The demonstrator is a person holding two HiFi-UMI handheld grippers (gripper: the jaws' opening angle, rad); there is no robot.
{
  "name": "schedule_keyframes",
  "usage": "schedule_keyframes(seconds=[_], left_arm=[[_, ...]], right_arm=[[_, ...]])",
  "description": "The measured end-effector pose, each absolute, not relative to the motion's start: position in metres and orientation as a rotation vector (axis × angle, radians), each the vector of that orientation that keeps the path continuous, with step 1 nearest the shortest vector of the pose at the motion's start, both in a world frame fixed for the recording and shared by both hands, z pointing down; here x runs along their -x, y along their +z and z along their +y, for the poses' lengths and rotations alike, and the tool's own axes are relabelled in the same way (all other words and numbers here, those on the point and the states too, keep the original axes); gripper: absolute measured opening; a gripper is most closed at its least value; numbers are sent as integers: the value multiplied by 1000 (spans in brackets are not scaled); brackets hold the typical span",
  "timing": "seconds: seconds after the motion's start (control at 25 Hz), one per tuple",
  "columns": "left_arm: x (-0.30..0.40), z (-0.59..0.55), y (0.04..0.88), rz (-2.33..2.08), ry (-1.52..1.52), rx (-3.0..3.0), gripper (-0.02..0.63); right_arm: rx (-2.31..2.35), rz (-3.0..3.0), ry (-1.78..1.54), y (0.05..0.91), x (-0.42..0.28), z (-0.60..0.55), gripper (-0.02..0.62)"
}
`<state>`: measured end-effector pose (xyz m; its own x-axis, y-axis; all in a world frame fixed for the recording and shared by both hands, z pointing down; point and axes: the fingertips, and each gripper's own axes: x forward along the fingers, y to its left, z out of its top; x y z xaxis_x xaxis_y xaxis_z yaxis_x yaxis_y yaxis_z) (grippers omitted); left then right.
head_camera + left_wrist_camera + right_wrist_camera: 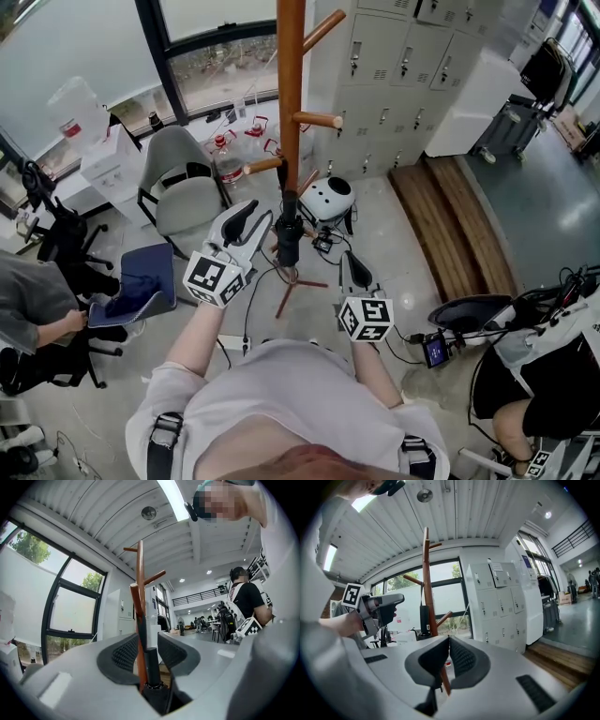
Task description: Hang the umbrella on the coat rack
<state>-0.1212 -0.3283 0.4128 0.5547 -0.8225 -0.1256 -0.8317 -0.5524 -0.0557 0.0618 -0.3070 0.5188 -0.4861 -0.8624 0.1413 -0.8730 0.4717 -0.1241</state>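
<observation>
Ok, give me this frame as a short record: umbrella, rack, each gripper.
umbrella: black, folded, upright against the pole of the coat rack
hanging point: cannot tell
left gripper: jaws apart, umbrella in line with the gap, apparently not clamped
right gripper: shut, empty, low beside the coat rack

the coat rack (291, 84) stands on the floor (412, 272) straight ahead, with the umbrella (287, 236) upright beside its pole. the left gripper (257, 216) is just left of the umbrella. the right gripper (352, 264) is nearer and to the right. chairs (178, 183) stand left of the rack, and lockers (403, 56) stand behind it to the right.
</observation>
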Motion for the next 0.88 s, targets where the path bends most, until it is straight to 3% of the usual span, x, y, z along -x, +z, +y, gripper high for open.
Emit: schedule_keyframes(seconds=[0.52,0.72,0.88], left_arm=[[179,-295,436,1631,129,2604,99],[185,-280,454,1666,103,2582,11],[181,-270,470,1724,96,2581,11]], right_arm=[[-1507,-2693,227,505,-46,-306,9],[-1493,-2688,230,509,-42,-306,9],[-1486,-2693,238,509,-40,-308,9]])
